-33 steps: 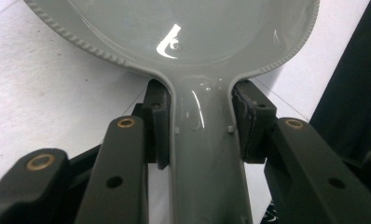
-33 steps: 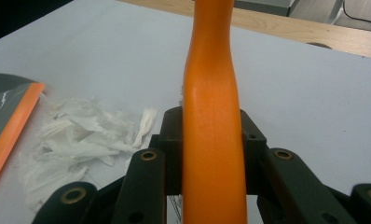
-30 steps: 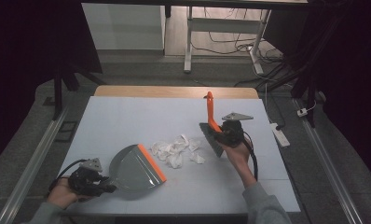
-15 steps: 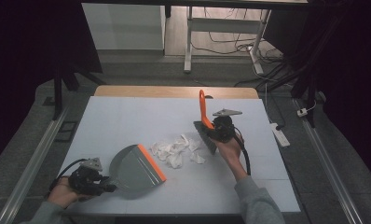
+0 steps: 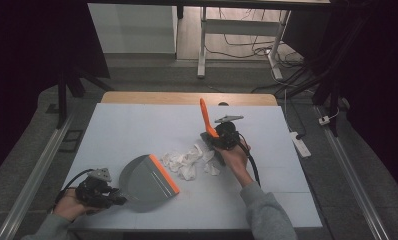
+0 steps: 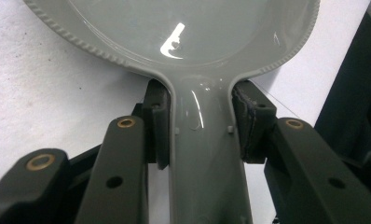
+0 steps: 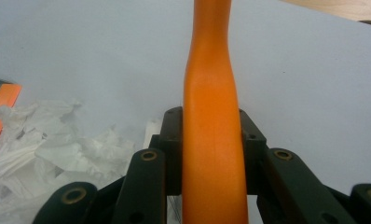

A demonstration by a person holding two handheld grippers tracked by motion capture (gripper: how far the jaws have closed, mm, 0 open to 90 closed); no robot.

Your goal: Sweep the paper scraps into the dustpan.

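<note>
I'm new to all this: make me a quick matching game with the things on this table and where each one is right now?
Things:
1. dustpan
2. brush
3. paper scraps

Places:
A. loose on the table between the two tools
B. handle clamped in the left gripper
C. orange handle clamped in the right gripper

Pairs: 1-B, 2-C, 3-A

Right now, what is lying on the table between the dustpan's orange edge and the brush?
In the high view, crumpled white paper scraps lie between the dustpan and the brush.
</note>
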